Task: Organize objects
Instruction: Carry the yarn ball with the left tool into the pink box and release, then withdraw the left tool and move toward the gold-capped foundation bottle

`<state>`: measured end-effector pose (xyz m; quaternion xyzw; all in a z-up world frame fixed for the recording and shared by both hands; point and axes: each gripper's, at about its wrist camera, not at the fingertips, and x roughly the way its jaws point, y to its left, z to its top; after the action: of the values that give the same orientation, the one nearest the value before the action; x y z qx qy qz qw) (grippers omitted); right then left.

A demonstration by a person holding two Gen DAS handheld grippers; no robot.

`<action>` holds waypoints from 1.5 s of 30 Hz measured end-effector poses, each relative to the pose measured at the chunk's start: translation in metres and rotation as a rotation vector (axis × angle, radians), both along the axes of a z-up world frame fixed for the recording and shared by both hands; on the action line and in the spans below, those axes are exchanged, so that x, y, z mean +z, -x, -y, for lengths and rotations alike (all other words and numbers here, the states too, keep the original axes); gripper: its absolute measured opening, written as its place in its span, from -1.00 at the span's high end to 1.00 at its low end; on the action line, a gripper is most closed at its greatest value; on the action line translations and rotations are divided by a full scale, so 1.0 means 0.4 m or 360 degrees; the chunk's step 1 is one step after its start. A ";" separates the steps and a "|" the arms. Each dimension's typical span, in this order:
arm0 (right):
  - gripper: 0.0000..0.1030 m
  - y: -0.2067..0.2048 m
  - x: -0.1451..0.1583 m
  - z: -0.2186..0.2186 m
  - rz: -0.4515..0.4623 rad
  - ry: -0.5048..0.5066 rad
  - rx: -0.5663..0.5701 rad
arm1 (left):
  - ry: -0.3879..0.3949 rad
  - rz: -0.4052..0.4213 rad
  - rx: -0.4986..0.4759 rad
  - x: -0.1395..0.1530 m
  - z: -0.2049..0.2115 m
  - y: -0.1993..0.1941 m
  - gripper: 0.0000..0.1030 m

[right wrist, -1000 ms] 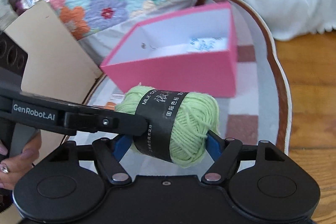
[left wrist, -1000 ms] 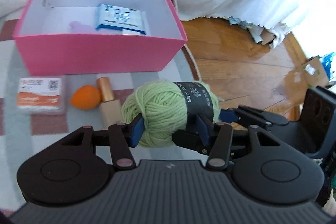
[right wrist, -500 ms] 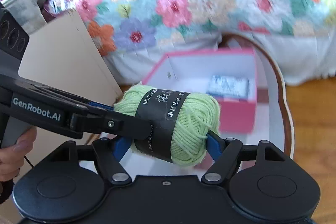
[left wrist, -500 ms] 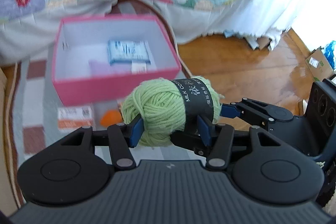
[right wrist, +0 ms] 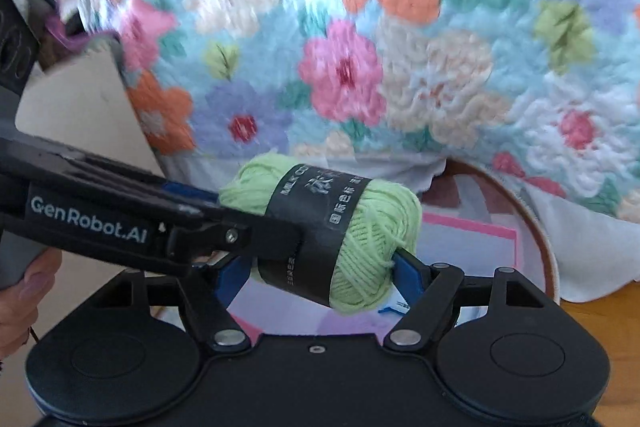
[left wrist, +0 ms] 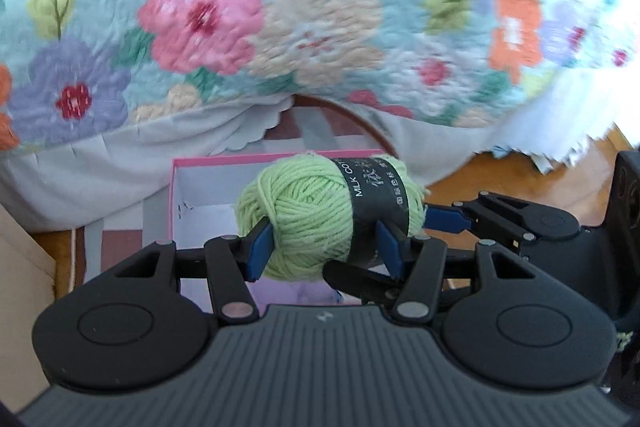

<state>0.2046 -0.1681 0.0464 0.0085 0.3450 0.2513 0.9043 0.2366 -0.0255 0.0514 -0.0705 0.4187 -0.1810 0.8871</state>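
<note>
A light-green yarn ball (left wrist: 308, 219) with a black paper band hangs in the air, held by both grippers. My left gripper (left wrist: 324, 247) is shut on its green end. My right gripper (right wrist: 320, 279) is shut across the whole ball (right wrist: 360, 247), lengthwise. In the left wrist view the right gripper's fingers (left wrist: 444, 221) reach in from the right. In the right wrist view the left gripper's arm (right wrist: 120, 215) crosses from the left. The open pink box (left wrist: 240, 159) lies just below and behind the yarn, with a pale purple item (left wrist: 296, 291) inside. Its rim (right wrist: 472, 225) also shows to the right of the yarn.
A floral quilt (left wrist: 320, 7) with a white skirt hangs right behind the box. Wooden floor (left wrist: 500, 175) shows to the right, and brown cardboard (right wrist: 80, 107) stands at the left. The brown rounded rug edge (right wrist: 532, 227) curves past the box. A hand (right wrist: 20, 287) grips the left gripper's handle.
Both grippers have lifted the yarn and carried it forward toward the quilt. The pink box has slid from the upper view to beneath the ball; the orange item and packet are out of view.
</note>
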 end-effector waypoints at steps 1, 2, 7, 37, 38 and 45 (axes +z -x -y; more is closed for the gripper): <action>-0.55 -0.031 -0.018 -0.007 -0.0021 0.0017 0.0006 | 0.0015 -0.0026 0.0020 -0.018 -0.002 -0.021 -0.01; -0.55 -0.060 -0.038 -0.014 -0.0052 0.0030 0.0009 | 0.0017 -0.0041 0.0032 -0.037 -0.004 -0.042 -0.01; -0.53 -0.158 -0.129 -0.062 -0.0179 0.0085 0.0008 | 0.0009 -0.0101 0.0114 -0.132 -0.015 -0.125 -0.01; -0.48 -0.160 -0.194 -0.034 -0.0441 0.0093 -0.0057 | -0.0197 -0.0178 0.0156 -0.212 -0.077 -0.123 -0.10; -0.48 -0.141 -0.175 -0.030 -0.0431 0.0107 -0.0036 | -0.0217 -0.0167 0.0148 -0.196 -0.078 -0.109 -0.14; -0.48 -0.005 -0.022 0.003 -0.0322 0.0138 0.0041 | -0.0182 -0.0212 0.0046 -0.079 -0.091 -0.012 -0.18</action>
<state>0.2068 -0.1694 0.0377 -0.0096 0.4453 0.2455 0.8610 0.2415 0.0109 0.0198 -0.0375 0.4854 -0.1389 0.8624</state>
